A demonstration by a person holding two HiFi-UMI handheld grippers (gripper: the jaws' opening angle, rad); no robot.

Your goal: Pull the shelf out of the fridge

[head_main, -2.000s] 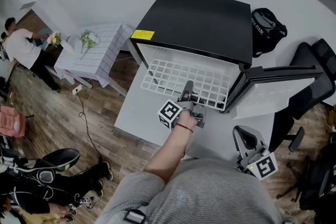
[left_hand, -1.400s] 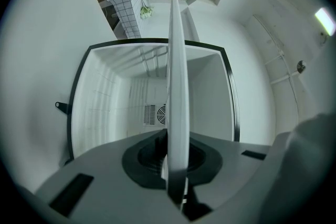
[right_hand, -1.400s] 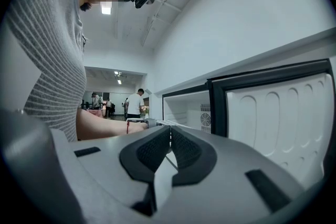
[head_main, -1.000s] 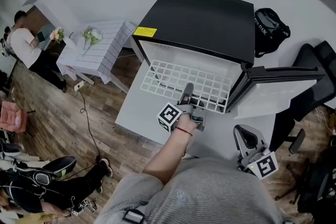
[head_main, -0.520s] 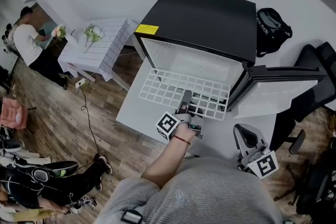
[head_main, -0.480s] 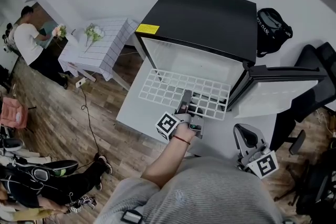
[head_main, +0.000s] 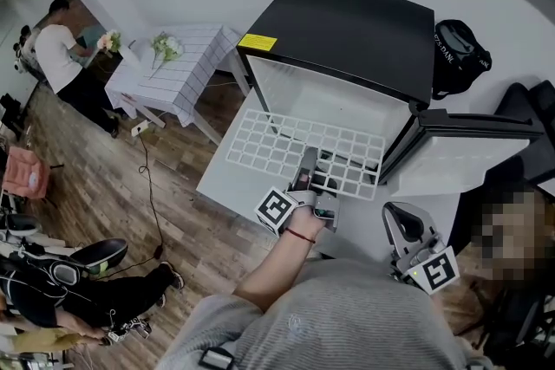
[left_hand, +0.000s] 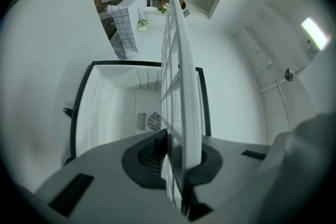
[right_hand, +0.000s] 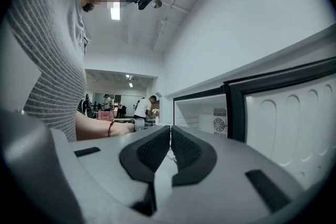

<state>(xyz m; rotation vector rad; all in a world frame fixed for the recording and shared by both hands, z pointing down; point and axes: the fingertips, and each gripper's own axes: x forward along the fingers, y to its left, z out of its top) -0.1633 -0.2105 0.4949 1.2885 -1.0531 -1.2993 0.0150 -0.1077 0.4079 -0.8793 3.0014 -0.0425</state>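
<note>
Jaws of left gripper [left_hand: 176,165] clamp shelf [head_main: 269,147] edge, forearm [head_main: 276,260] stretched forward; right gripper [right_hand: 170,147] jaws together, level.

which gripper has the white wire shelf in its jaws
The left gripper, shut on the white wire shelf; the right gripper is shut on nothing.

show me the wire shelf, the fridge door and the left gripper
wire shelf [head_main: 264,143], head view, on the white grid left of the gripper
fridge door [head_main: 451,165], head view, on its white inner panel
left gripper [head_main: 308,159], head view, between its fingertips at the wire shelf
</note>
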